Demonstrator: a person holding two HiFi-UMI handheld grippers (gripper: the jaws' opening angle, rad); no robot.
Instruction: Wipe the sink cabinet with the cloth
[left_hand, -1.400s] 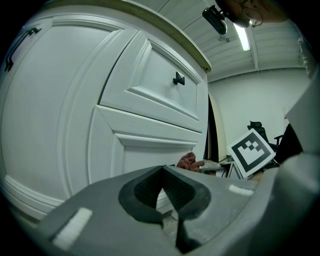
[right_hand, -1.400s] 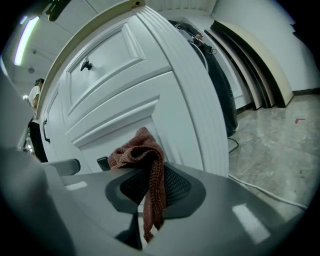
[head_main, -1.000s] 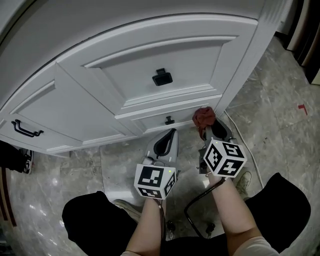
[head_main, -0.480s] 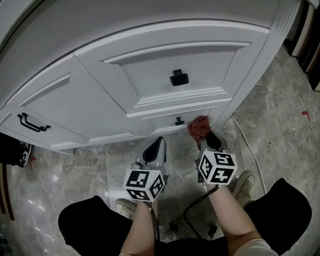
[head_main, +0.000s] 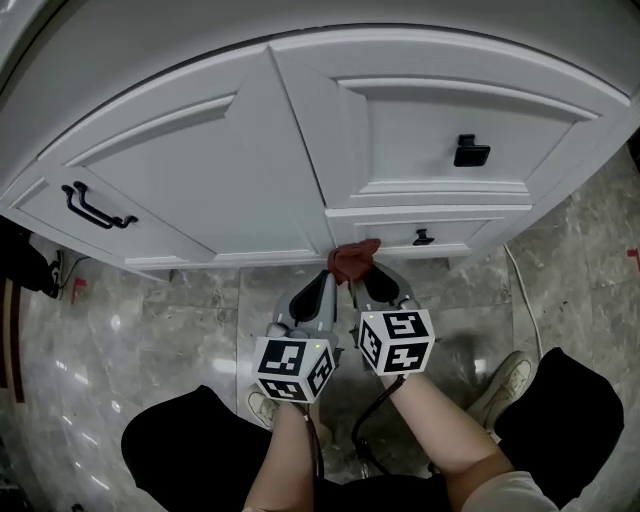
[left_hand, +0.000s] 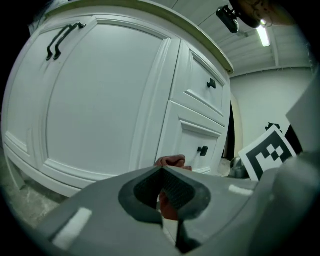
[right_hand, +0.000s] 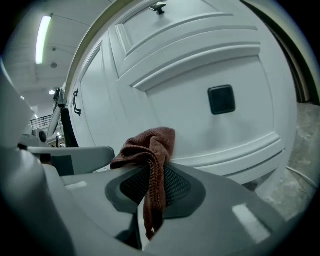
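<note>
Right claw (right_hand: 150, 172) closed on a rust-brown knitted cloth (right_hand: 150, 145): one fold is pinched between the ribbed pads, a tail hangs down through the gap, and the bunched upper part stands above the tips. Left claw (left_hand: 162, 172) closed, pads meeting, nothing held; the cloth shows just beyond it. In the head view the two claws lie side by side, left claw (head_main: 318, 285) and right claw (head_main: 362, 285) nearly touching, each backed by its marker cube (head_main: 395, 340).

The cloth (head_main: 352, 258) sits against the bottom rail of the white sink cabinet (head_main: 230, 170), low on its front, at the seam between the large left door and the right-hand drawer stack. Just right of the cloth is the shallow bottom drawer with a small black knob (head_main: 424, 237); above it, a deeper panel with a square black pull (head_main: 470, 151). Far left, a panel with a black bar handle (head_main: 97, 207).

Below the cabinet is a grey marbled floor (head_main: 160, 330); a pale shoe (head_main: 510, 375) rests on it to the near right.
</note>
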